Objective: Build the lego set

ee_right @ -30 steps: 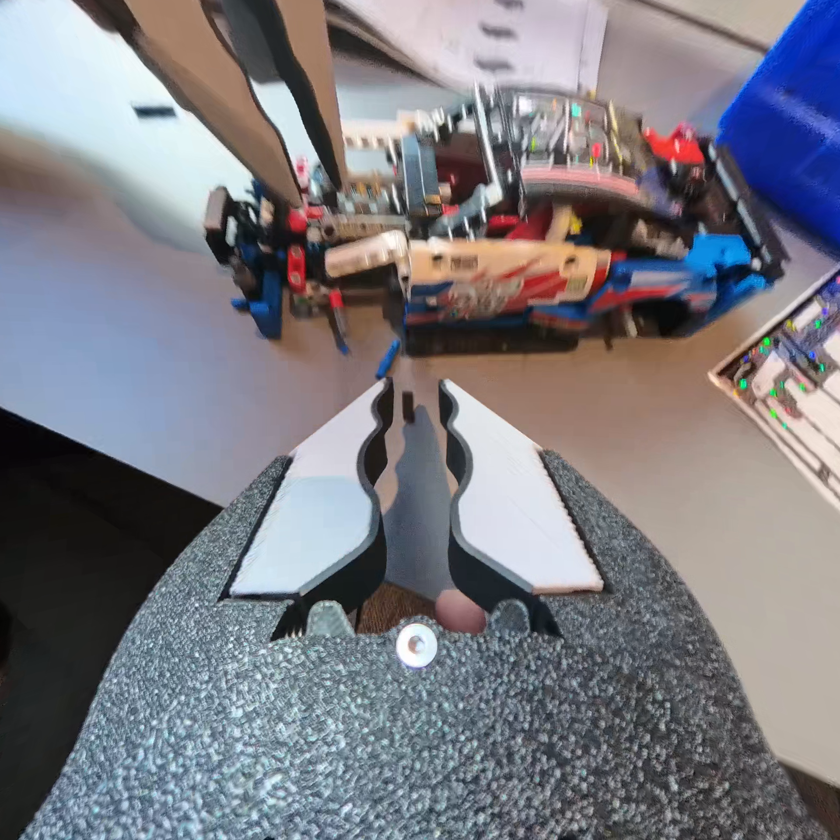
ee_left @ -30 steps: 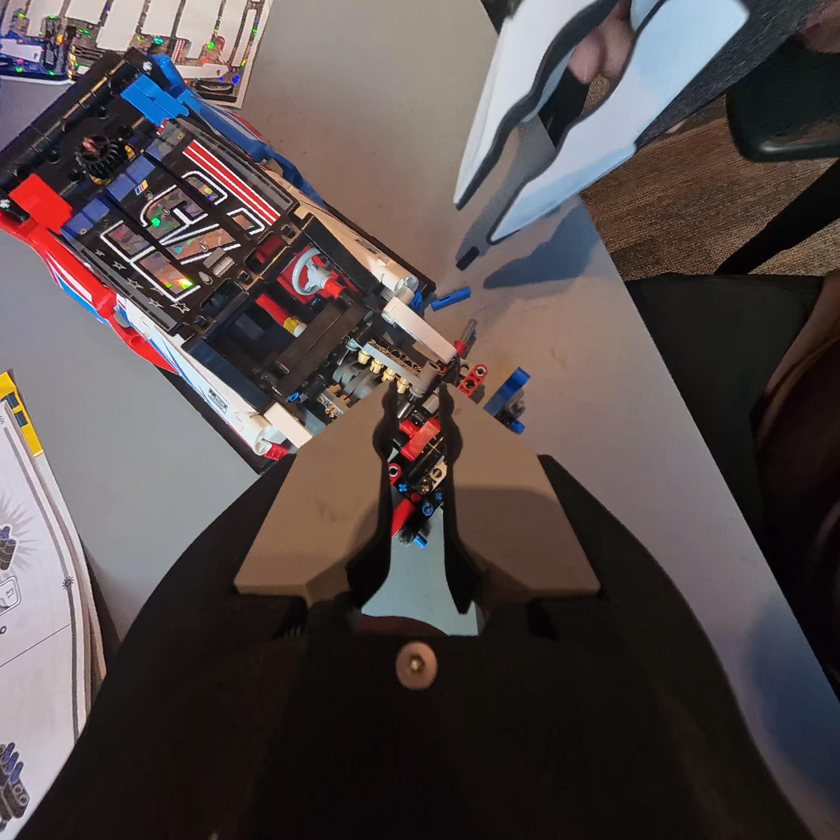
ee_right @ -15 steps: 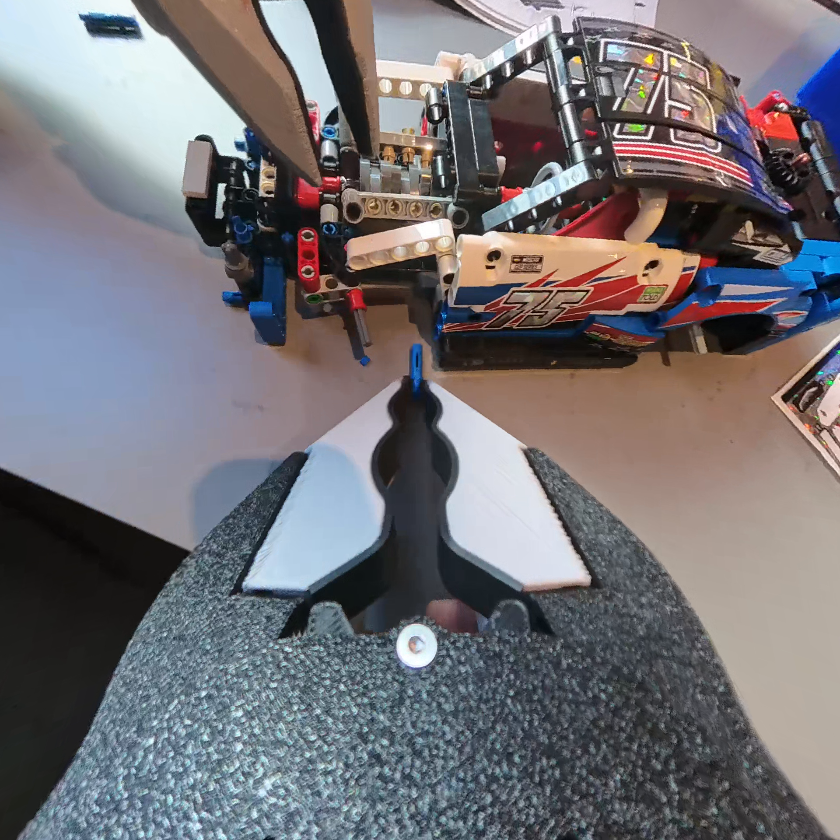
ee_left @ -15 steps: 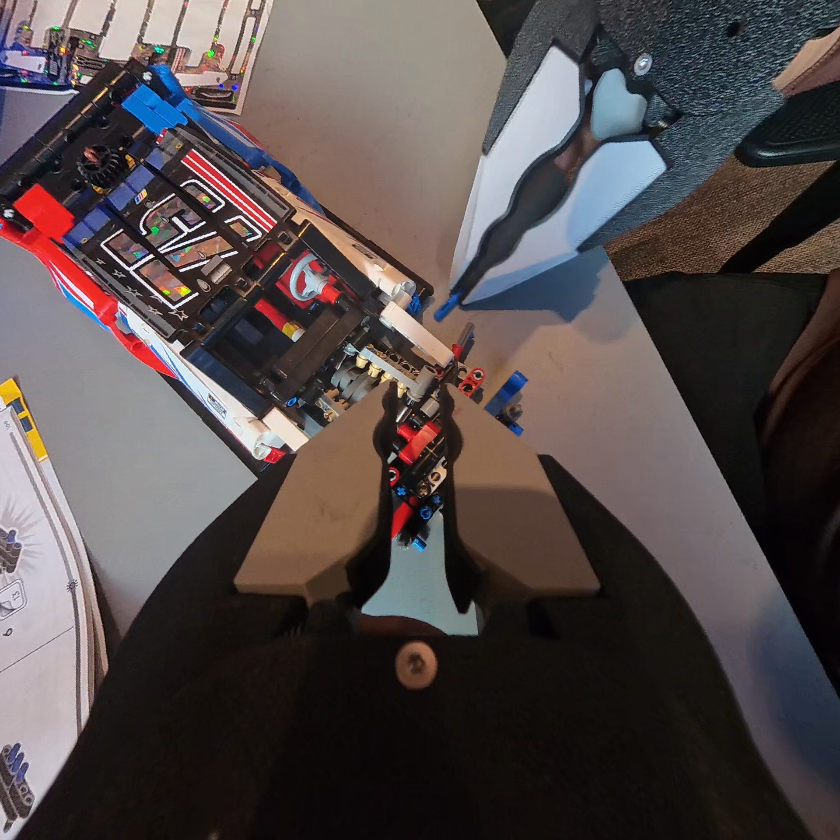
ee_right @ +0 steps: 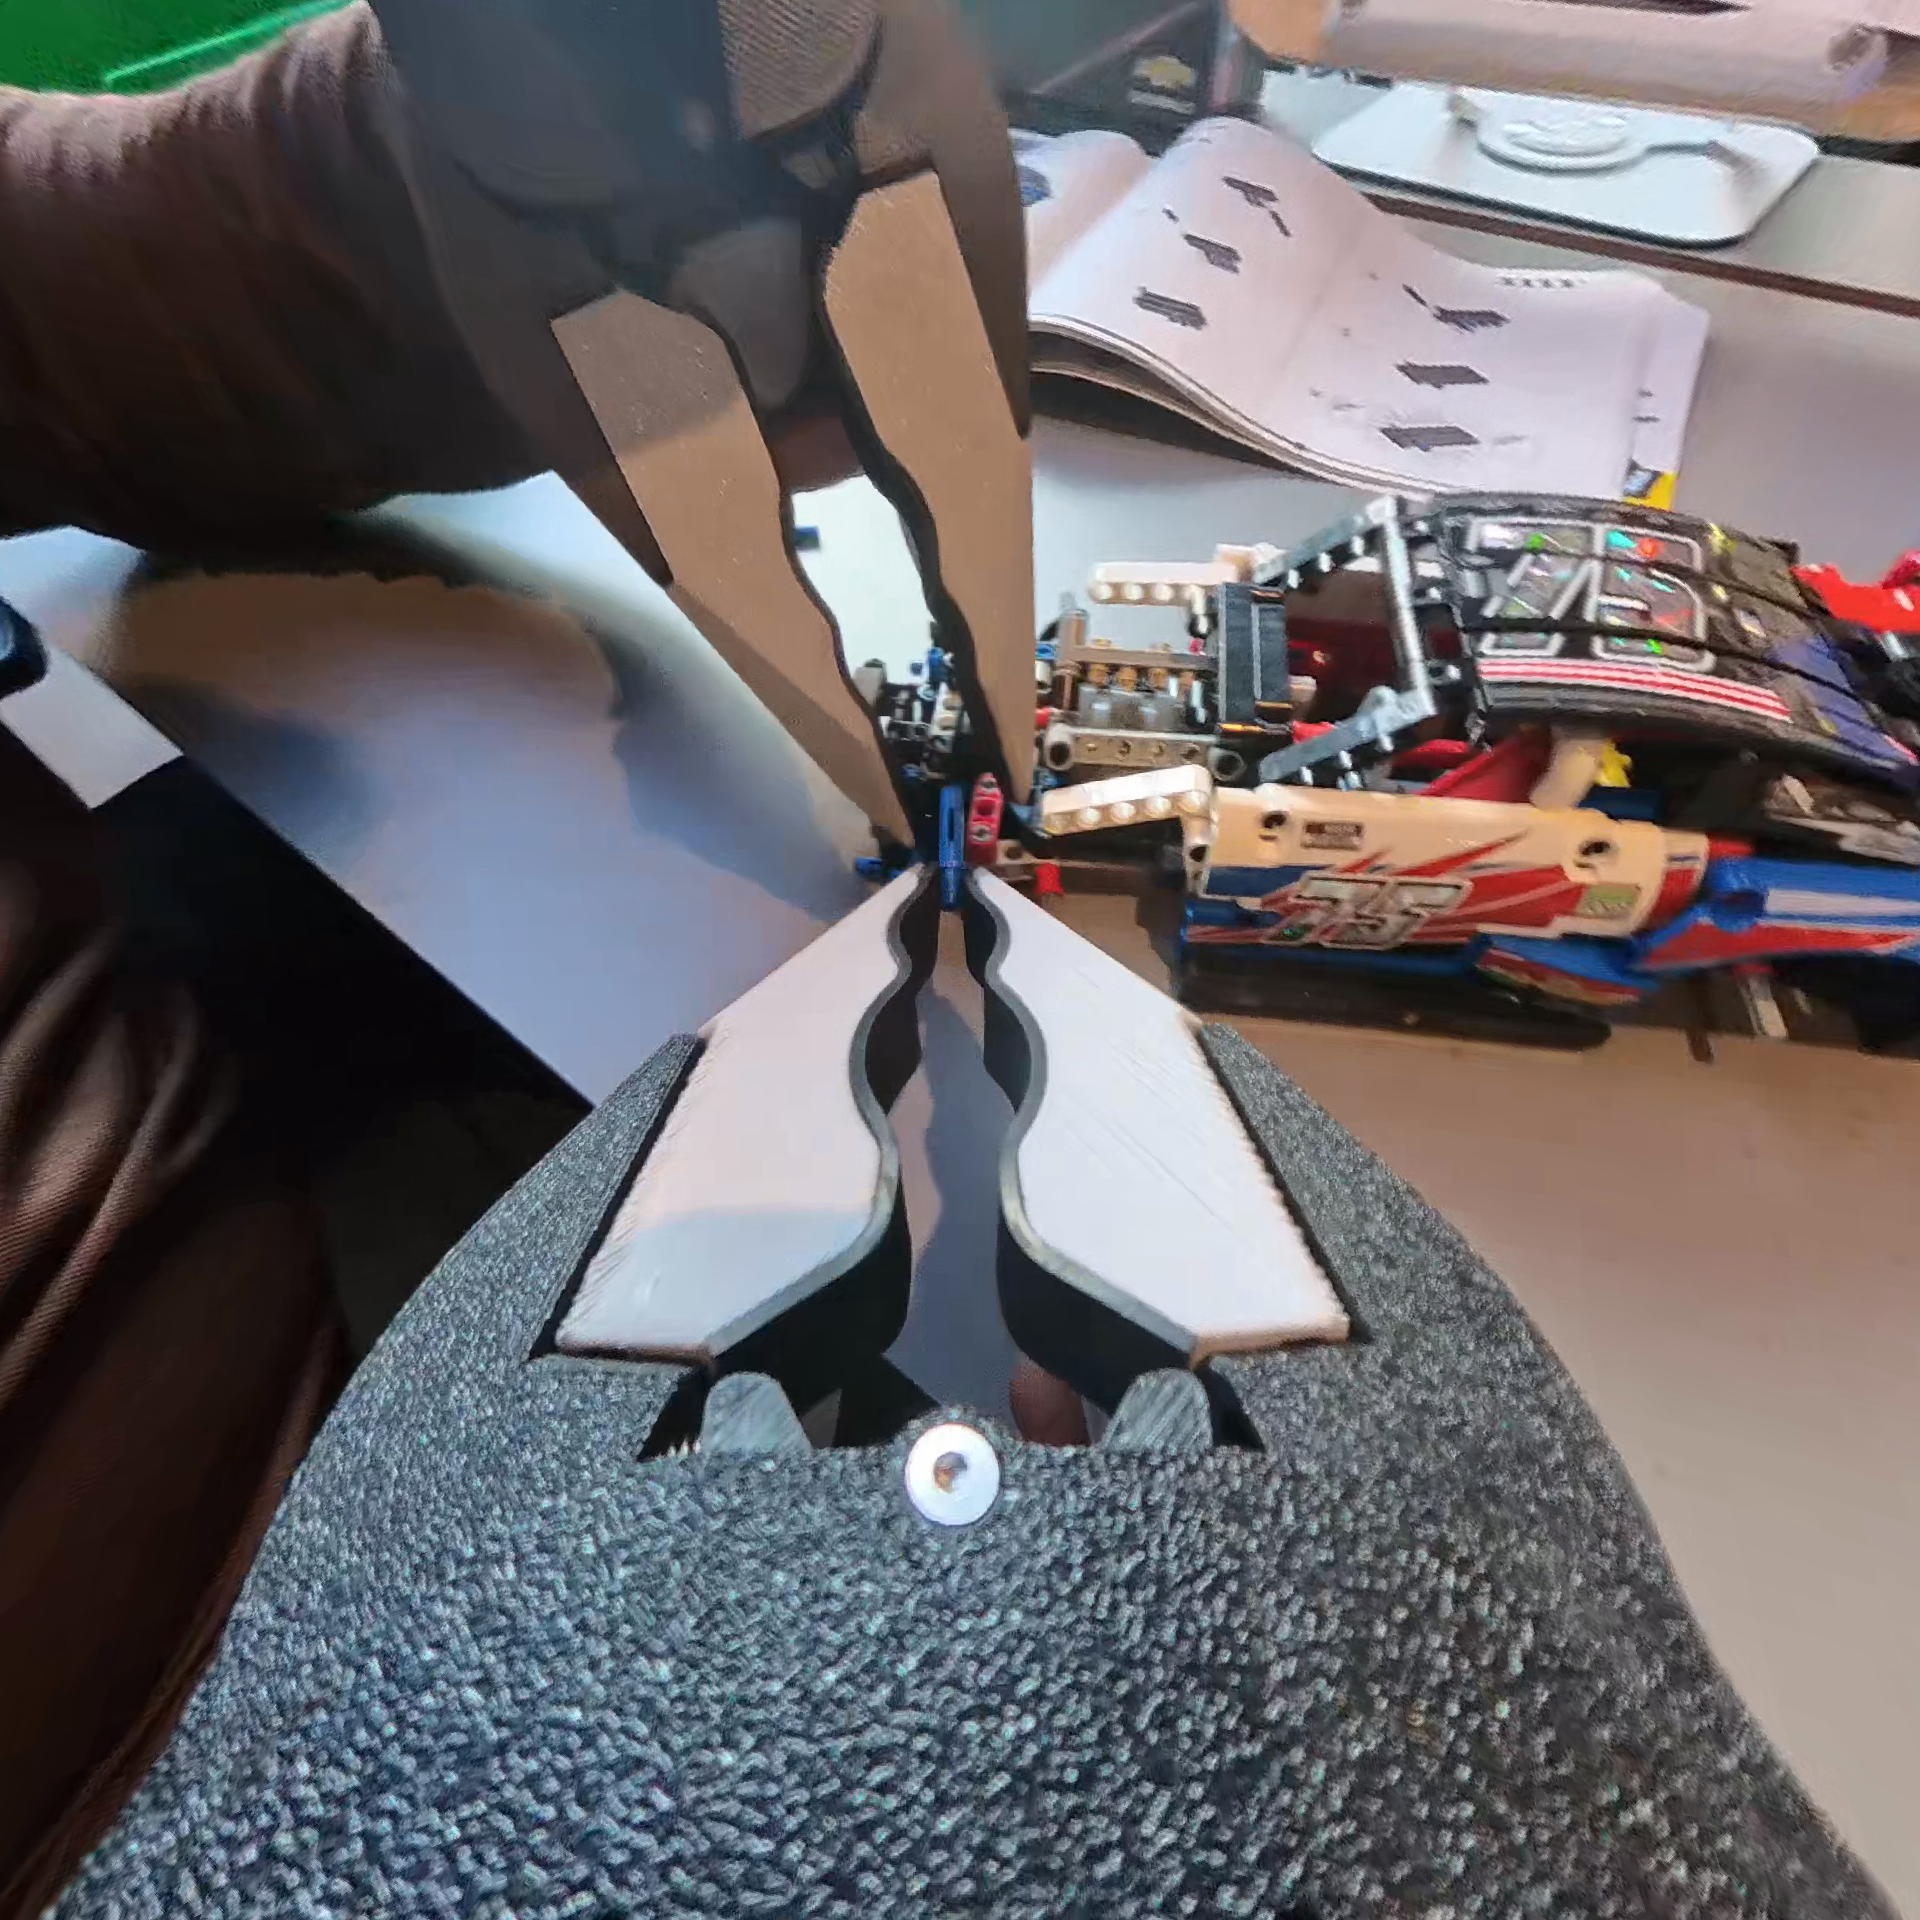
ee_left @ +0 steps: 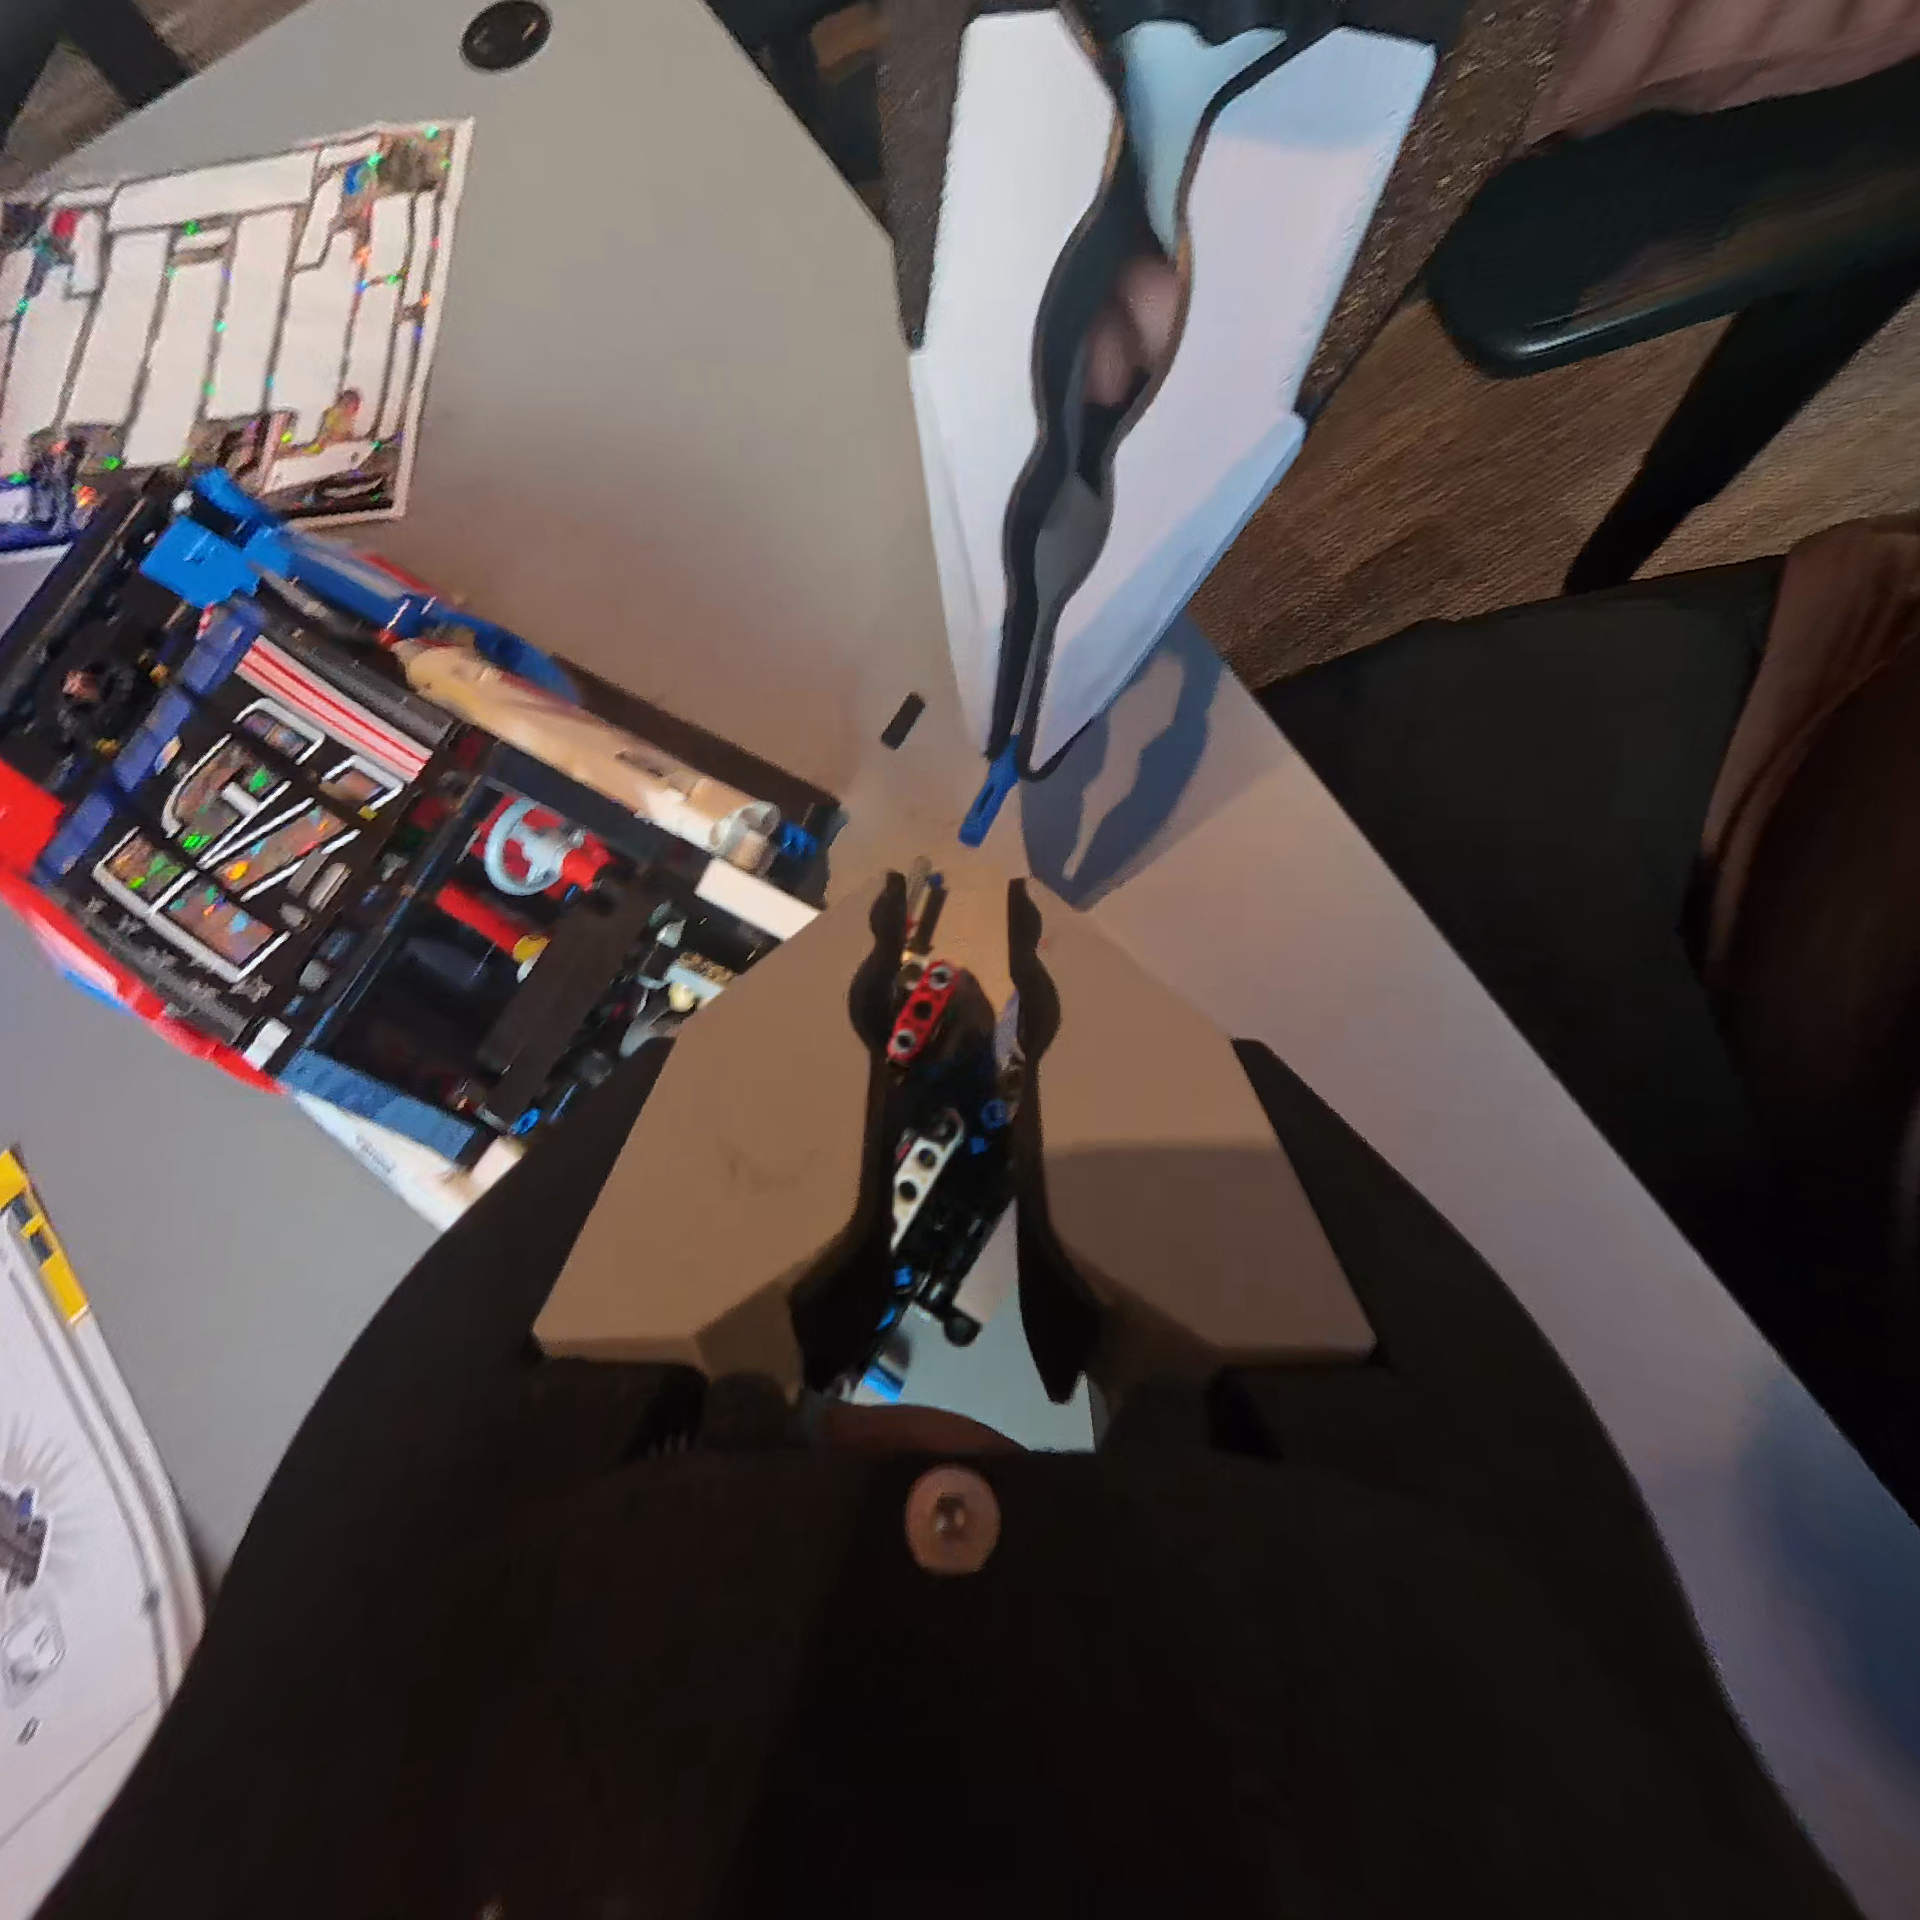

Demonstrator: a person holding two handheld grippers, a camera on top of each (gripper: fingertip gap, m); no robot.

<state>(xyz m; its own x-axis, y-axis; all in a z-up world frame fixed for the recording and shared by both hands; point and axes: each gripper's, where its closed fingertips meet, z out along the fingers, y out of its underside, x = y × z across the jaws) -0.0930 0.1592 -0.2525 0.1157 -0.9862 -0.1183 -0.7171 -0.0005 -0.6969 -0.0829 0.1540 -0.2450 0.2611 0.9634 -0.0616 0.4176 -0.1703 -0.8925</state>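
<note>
Nearest in the right wrist view, the right gripper (ee_right: 948,883) has its tips pinched down to a thin slit on a small blue pin (ee_right: 950,831), which sticks out past the fingers — held by its tail, it seems, so the free end can be pushed into a hole. In the left wrist view the same pin (ee_left: 989,795) hangs just above the grey table (ee_left: 644,343), pointing down toward the front of the model.

Just beyond it, the left gripper (ee_left: 956,904) comes down from above with its fingers set a moderate way apart around the front block (ee_left: 930,1101) of the car, a dense cluster of black, red and blue parts. It looks like a steadying hold, keeping the block from sliding when the pin is pressed in; whether the fingers actually clamp it I cannot tell, since the left view is blurred.

Behind the block stretches the car (ee_right: 1455,821) itself, lying on the table with its white, red and blue side panel toward the right camera. Farther back an open instruction booklet (ee_right: 1351,312) curls up, and a sticker sheet (ee_left: 229,312) lies beyond the car in the left view — both within reach but clear of the work.
</note>
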